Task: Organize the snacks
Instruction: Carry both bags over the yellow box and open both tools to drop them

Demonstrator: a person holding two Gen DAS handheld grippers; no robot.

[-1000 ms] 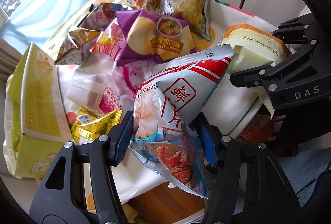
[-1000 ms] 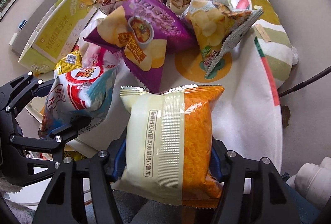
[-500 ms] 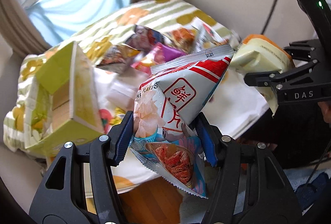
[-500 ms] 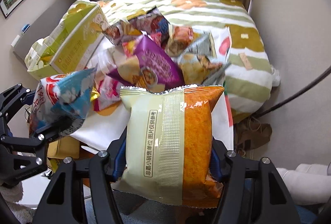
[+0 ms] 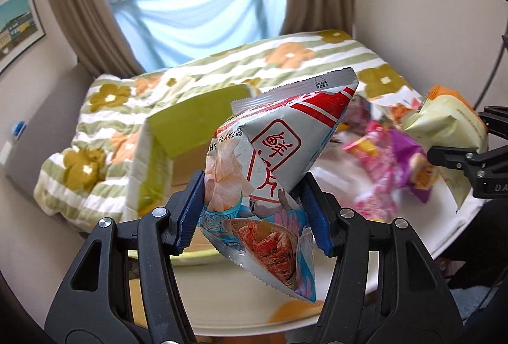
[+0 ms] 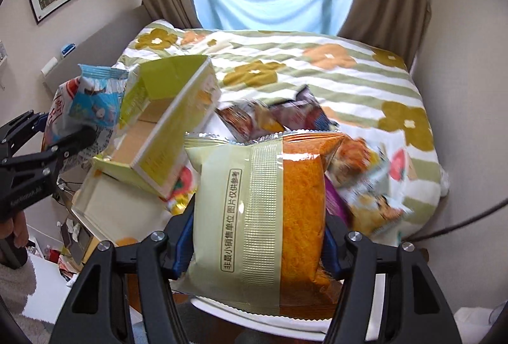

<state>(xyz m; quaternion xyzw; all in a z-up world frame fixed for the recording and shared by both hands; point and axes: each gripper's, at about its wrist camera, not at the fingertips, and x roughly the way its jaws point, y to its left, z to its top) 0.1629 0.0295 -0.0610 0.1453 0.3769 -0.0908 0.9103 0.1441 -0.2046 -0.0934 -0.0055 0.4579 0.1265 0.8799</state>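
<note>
Currently, the left tongs (image 5: 254,210) clamp a silver shrimp-flake bag (image 5: 279,153); the right tongs (image 6: 257,239) clamp an orange-and-cream snack bag (image 6: 263,217). Only the right view shows the yellow-green box (image 6: 168,134) open and empty beside the snack pile (image 6: 317,122). Both bags now sit higher above the bed (image 6: 317,71) than one second ago.
</note>
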